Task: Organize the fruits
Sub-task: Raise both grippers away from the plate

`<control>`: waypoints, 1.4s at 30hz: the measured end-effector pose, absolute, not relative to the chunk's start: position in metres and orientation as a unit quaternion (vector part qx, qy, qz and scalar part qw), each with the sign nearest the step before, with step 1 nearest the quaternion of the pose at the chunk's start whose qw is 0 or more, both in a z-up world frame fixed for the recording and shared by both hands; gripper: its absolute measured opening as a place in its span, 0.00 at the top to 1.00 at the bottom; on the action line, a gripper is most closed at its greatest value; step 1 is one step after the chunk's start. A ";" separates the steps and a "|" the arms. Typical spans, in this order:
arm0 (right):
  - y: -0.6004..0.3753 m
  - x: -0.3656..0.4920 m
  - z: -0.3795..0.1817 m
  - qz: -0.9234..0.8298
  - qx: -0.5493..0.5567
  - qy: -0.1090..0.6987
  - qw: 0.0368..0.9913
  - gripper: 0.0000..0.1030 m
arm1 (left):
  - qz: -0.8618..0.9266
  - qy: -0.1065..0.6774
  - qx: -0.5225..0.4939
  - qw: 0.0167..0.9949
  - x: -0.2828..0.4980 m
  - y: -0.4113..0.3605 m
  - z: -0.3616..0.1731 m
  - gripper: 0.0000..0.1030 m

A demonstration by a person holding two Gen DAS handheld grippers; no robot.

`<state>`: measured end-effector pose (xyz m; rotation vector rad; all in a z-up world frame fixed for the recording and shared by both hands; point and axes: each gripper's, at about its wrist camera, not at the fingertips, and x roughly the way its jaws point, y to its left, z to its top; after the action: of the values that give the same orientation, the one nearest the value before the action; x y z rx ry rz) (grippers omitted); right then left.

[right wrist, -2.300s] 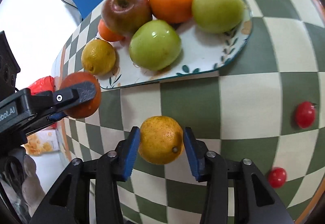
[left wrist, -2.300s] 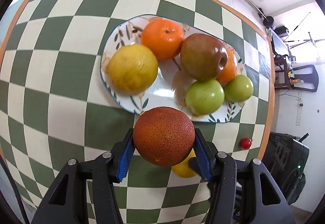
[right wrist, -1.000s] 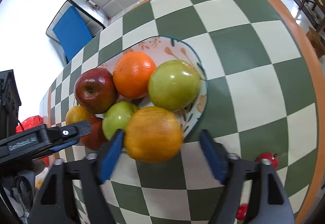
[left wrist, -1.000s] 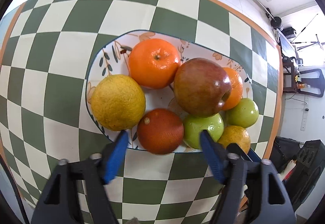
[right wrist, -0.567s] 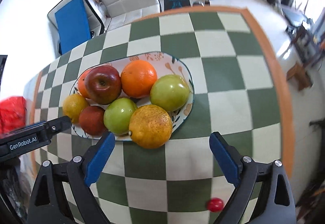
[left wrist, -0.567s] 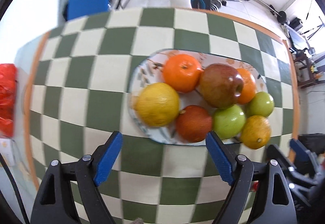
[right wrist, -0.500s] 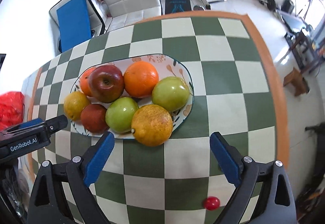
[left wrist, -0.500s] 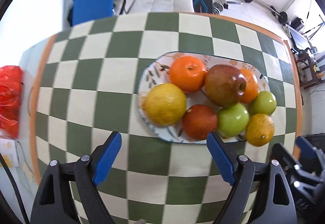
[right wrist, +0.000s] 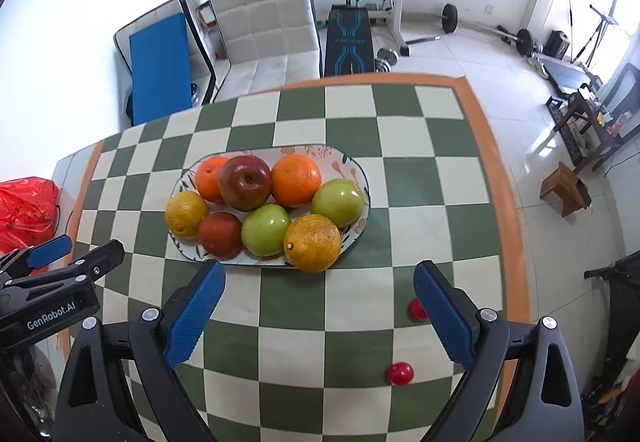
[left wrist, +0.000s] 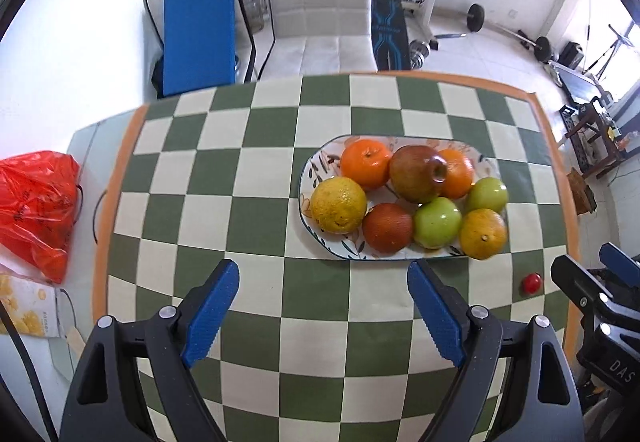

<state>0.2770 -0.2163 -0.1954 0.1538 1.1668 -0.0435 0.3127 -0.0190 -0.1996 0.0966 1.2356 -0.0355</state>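
**Fruit heaped on the plate, both tools empty**

Your oval plate (left wrist: 316,169) sits on the checkered table (left wrist: 240,177) toward its right half, crowded with fruit: a red apple (left wrist: 418,177) between two oranges at the back, a yellow citrus (left wrist: 338,205), a dark red orange (left wrist: 387,228), two green apples and a rough orange fruit (right wrist: 314,242) hanging over the near rim. Two small red fruits (right wrist: 400,373) lie loose on the cloth (one half hidden behind a finger). Your left gripper (left wrist: 323,302) and right gripper (right wrist: 319,306) both hover short of the plate, fingers spread wide, gripping nothing.
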 end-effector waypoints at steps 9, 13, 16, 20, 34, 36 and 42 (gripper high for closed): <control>-0.216 0.233 -0.138 -0.021 0.065 0.514 0.855 0.05 | -0.038 0.545 0.032 0.837 0.274 -0.021 -0.145 0.16; -0.214 0.210 -0.108 -0.020 0.060 0.493 0.868 0.05 | -0.045 0.530 0.027 0.847 0.258 -0.021 -0.122 0.16; -0.212 0.195 -0.086 -0.020 0.057 0.478 0.876 0.05 | -0.051 0.515 0.025 0.855 0.244 -0.021 -0.101 0.16; -0.210 0.174 -0.060 -0.022 0.056 0.461 0.885 0.05 | -0.062 0.503 0.026 0.862 0.224 -0.024 -0.082 0.16; -0.216 0.131 -0.036 -0.016 0.097 0.446 0.890 0.05 | -0.068 0.489 0.027 0.869 0.195 -0.026 -0.062 0.16; -0.226 0.133 -0.044 -0.011 0.120 0.451 0.884 0.05 | -0.062 0.494 0.028 0.867 0.199 -0.027 -0.066 0.08; -0.292 0.161 -0.111 -0.035 0.188 0.485 0.853 0.05 | -0.005 0.512 0.072 0.856 0.224 -0.047 -0.108 0.00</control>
<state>0.1613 -0.2920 -0.1114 0.3952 1.0211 -0.0731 0.2237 -0.0474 -0.1083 0.1522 1.0753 -0.0110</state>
